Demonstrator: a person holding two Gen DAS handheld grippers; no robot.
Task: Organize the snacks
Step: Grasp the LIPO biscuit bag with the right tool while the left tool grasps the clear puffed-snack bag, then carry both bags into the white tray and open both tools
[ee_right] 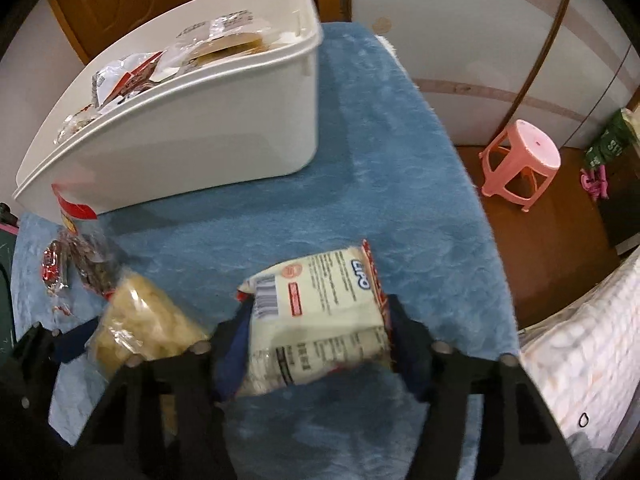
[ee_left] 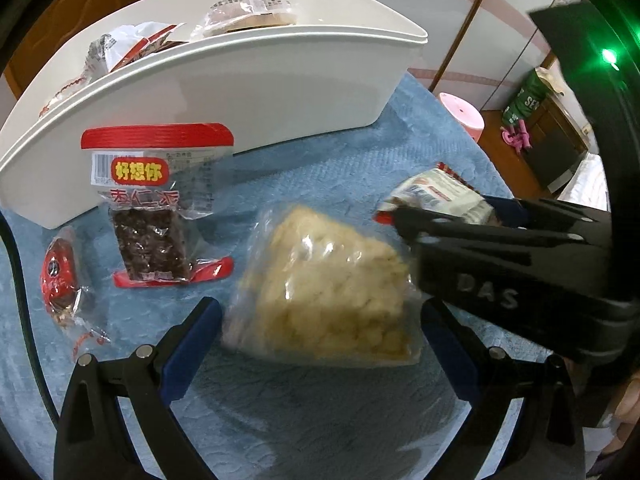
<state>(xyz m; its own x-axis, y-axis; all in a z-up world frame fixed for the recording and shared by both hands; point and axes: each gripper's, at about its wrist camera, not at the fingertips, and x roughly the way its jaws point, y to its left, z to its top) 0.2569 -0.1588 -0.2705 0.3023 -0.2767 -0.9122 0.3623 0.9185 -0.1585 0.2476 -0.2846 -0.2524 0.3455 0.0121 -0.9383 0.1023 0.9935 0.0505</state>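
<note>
Dim indoor light, heavy fisheye bending and black corners; green lens flare point(ee_left: 609, 56) top right in left view; nearby packets motion-blurred.

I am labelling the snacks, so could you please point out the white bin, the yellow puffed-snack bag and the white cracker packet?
white bin point(ee_left: 248, 92), left wrist view, front wall.
yellow puffed-snack bag point(ee_left: 328, 288), left wrist view, middle of the bag.
white cracker packet point(ee_right: 320, 320), right wrist view, printed face.

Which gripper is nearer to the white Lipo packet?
Right. The right gripper has its fingers on both sides of the white Lipo packet; the left gripper is beside it, around the yellow snack bag.
</note>
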